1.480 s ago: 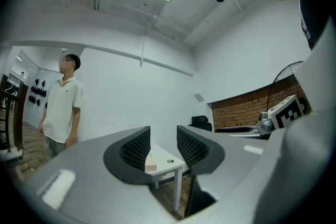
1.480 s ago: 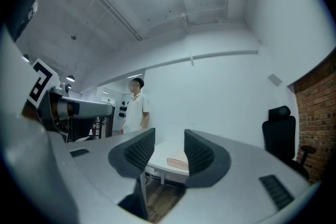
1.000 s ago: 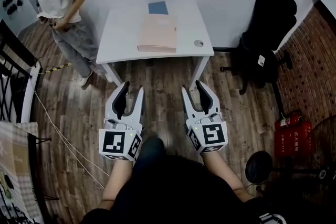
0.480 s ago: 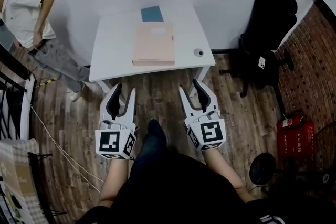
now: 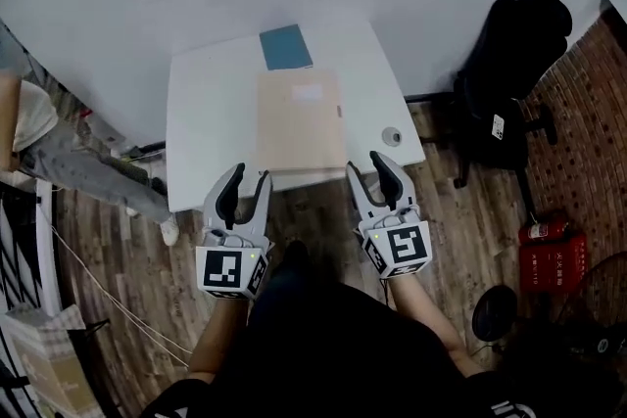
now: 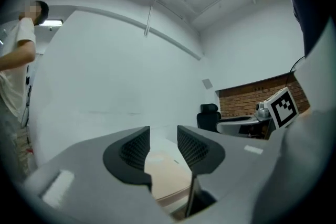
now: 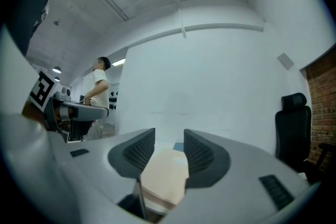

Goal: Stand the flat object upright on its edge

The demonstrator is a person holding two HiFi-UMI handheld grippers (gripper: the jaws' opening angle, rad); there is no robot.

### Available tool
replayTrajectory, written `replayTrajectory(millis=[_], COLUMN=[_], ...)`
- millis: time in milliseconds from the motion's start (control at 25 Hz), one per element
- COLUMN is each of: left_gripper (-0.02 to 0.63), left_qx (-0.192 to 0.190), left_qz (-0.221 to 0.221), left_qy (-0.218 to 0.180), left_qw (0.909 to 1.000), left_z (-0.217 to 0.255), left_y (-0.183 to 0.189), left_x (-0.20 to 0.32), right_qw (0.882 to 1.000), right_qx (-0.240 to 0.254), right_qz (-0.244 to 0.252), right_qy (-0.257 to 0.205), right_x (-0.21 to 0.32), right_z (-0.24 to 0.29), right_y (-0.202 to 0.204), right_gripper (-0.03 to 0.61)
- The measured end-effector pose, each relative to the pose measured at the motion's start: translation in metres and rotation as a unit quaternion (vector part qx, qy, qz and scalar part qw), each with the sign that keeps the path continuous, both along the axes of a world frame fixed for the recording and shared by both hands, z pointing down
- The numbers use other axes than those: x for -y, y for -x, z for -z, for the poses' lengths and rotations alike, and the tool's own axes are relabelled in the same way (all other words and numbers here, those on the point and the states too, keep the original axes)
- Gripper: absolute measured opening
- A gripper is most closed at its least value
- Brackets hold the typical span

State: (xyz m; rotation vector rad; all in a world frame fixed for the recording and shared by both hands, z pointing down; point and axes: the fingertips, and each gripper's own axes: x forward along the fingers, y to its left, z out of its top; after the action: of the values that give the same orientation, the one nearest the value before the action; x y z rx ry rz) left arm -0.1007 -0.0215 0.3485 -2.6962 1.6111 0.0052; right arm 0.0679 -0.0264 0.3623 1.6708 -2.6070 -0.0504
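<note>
ahead of the left gripper (image 5: 249, 174) and right gripper (image 5: 364, 163), jaws spread and empty, lies the beige box (image 5: 299, 120).

A black office chair (image 5: 509, 64) stands right of the white table (image 5: 206, 132), a red extinguisher (image 5: 542, 230) nearby.

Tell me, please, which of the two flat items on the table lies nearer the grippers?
The large beige one; the smaller blue one lies beyond it.

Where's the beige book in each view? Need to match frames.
Head view: beige book flat at centre of white table.
Left gripper view: book bottom centre, through the gap between the fingers.
Right gripper view: book bottom centre, beyond its fingers.
Shared landmark: black office chair.
</note>
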Motion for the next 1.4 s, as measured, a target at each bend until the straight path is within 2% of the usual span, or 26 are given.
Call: replayTrajectory(millis=[240, 400, 800, 1040, 1240, 1400], left_gripper=[0.152, 0.156, 0.177, 0.205, 0.231, 0.269], left_qx=[0.0, 0.009, 0.035, 0.034, -0.009, 0.02], left_qz=[-0.027, -0.041, -0.064, -0.072, -0.087, -0.082], left_qy=[0.031, 0.056, 0.143, 0.205, 0.281, 0.31], left_qw=[0.9992, 0.9975, 0.987, 0.9754, 0.9557, 0.9469], left_z=[-0.026, -0.046, -0.105, -0.148, -0.184, -0.211], left_y=[0.006, 0.004, 0.004, 0.0, -0.002, 0.0], left_x=[0.084, 0.126, 0.174, 0.186, 0.201, 0.217], right_qw=[0.999, 0.998, 0.991, 0.984, 0.977, 0.967], right_qx=[-0.022, -0.027, -0.03, -0.044, -0.039, -0.045], right_qz=[-0.025, -0.044, -0.044, -0.024, 0.003, 0.028], right_qy=[0.011, 0.042, 0.123, 0.171, 0.212, 0.249], right_x=[0.066, 0.102, 0.152, 0.171, 0.196, 0.215], right_z=[-0.015, -0.043, -0.104, -0.136, -0.16, -0.183], right_y=[0.002, -0.004, -0.007, -0.017, -0.022, -0.024], right_gripper=[0.141, 0.141, 0.141, 0.161, 0.193, 0.227])
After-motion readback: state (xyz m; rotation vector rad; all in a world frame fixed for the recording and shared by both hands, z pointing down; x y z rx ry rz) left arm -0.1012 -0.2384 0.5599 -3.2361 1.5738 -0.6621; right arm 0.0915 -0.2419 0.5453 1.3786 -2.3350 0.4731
